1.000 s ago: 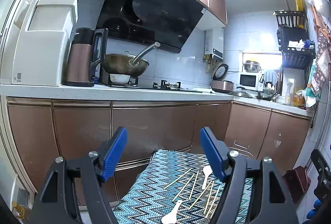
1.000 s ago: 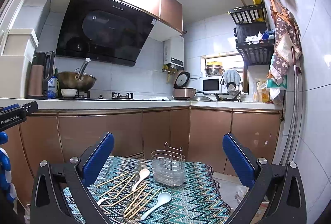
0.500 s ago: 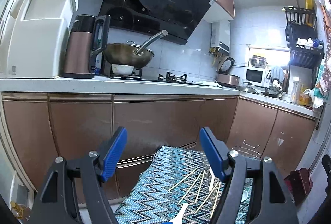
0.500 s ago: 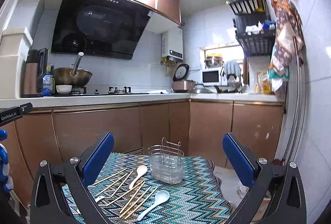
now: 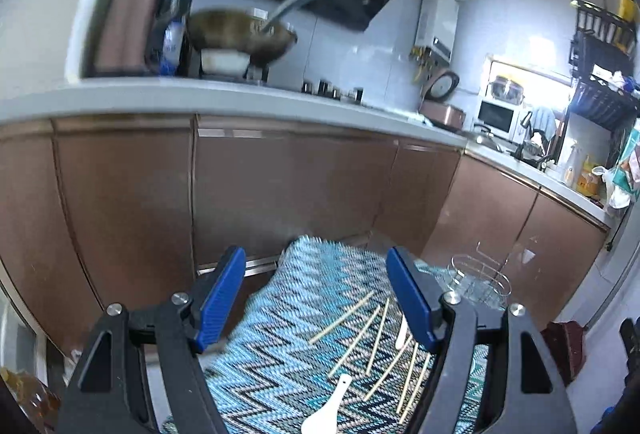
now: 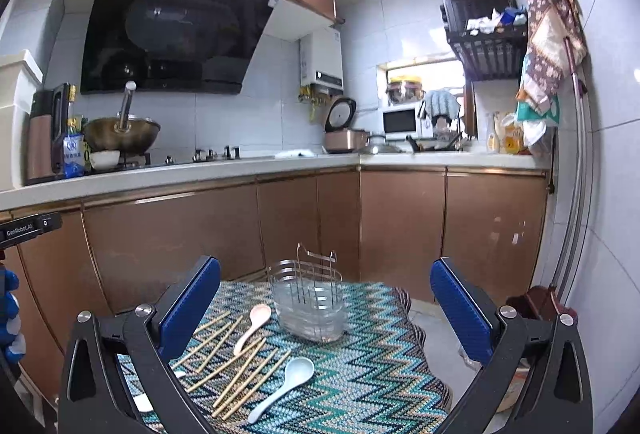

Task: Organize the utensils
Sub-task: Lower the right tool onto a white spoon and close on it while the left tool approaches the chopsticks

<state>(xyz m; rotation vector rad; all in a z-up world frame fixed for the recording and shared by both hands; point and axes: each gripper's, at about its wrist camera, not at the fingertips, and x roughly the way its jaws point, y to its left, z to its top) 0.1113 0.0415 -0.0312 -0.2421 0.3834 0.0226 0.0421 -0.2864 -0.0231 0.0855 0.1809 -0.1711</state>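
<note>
The chopsticks (image 6: 240, 358) lie loose on the zigzag cloth (image 6: 360, 374) that covers the surface, below and ahead of both grippers, and their long axes run diagonally, from near-left to far-right in the right wrist view. Among them are three spoons: a pinkish spoon (image 6: 253, 326) near the holder, a pale blue spoon (image 6: 286, 386) closer to the camera, and a white spoon (image 5: 330, 408) that shows best in the left wrist view. The wire utensil holder (image 6: 310, 304) stands upright at the far side of the cloth, just beyond the chopsticks — it looks empty, nothing stands in it. The left gripper (image 5: 320, 298) is wide apart and holds nothing; the right gripper (image 6: 326, 308) is also wide apart and empty. The left one seems nearer to the chopsticks and the white spoon, while the right one looks straight toward the holder. I judge that no utensil is sorted yet — a first pick would need the gripper to come down and turn across a chopstick's axis.
</note>
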